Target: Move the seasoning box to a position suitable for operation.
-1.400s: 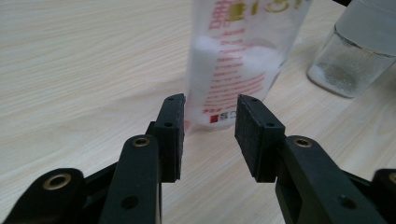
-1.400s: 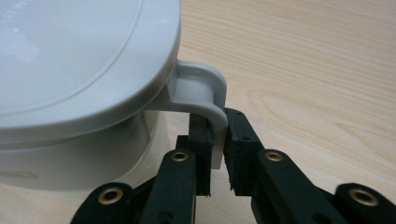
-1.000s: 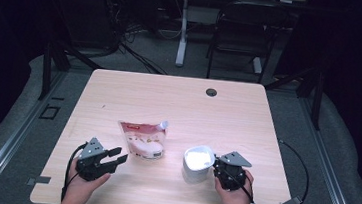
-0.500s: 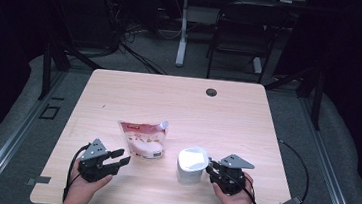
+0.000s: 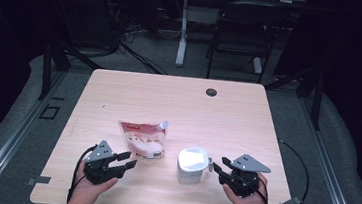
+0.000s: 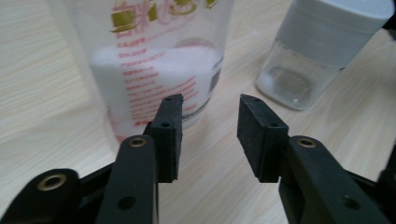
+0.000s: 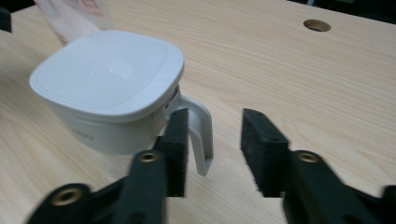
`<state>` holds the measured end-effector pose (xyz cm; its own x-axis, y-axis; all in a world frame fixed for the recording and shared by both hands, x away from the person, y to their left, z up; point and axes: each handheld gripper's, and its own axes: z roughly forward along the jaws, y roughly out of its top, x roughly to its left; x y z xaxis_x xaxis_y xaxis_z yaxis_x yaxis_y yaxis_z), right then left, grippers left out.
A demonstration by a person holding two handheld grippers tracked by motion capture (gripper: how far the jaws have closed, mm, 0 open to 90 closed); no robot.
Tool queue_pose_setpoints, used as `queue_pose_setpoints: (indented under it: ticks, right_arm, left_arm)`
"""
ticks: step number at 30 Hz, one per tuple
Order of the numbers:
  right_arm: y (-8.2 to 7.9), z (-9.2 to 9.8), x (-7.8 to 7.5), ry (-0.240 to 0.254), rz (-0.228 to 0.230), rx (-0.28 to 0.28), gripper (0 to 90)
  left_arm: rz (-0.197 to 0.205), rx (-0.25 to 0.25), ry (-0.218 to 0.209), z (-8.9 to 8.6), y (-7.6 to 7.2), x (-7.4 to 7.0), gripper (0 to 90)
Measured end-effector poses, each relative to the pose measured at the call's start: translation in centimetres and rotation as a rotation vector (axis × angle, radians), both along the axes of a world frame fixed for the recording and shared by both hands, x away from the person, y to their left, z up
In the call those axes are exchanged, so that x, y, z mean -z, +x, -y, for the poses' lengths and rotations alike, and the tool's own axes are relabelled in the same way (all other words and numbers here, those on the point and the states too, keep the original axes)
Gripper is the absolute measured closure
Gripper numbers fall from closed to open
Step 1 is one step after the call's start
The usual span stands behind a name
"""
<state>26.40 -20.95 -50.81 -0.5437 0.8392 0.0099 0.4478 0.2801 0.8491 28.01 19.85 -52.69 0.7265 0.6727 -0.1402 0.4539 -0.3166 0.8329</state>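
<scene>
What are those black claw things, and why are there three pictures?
A person sits at a wooden table and holds a pair of black tongs in each hand: the left tongs and the right tongs. One camera looks down from above. Two small cameras ride on the tongs and look along their jaws. On the table lie a pouch with white powder and a white-lidded container with a handle. Both tongs are open and hold nothing. The right tongs' jaws have just been opening, with the handle between them.

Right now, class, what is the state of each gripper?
Left gripper: open, holding nothing, aimed at the pouch.
Right gripper: open, jaws have just been opening; the container handle sits between them, not gripped.
</scene>
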Motion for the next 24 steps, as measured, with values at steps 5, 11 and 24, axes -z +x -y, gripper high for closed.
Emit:
queue_pose_setpoints:
  ticks: [5, 11, 24]
  right_arm:
    - [1.0, -0.1, -1.7, -0.002, 0.018, -0.018, 73.1]
    - [2.5, -0.9, -3.5, 0.027, -0.015, -0.065, 87.8]
    - [3.2, -2.2, -3.0, 0.047, -0.098, -0.124, 90.0]
  left_arm:
    - [0.003, 0.038, -0.013, 1.3, 0.0, -0.5, 63.9]
    - [0.002, 0.048, 0.020, 3.1, 0.1, -0.9, 66.1]
    - [-0.026, 0.120, 0.027, 5.9, 0.8, -1.0, 75.9]
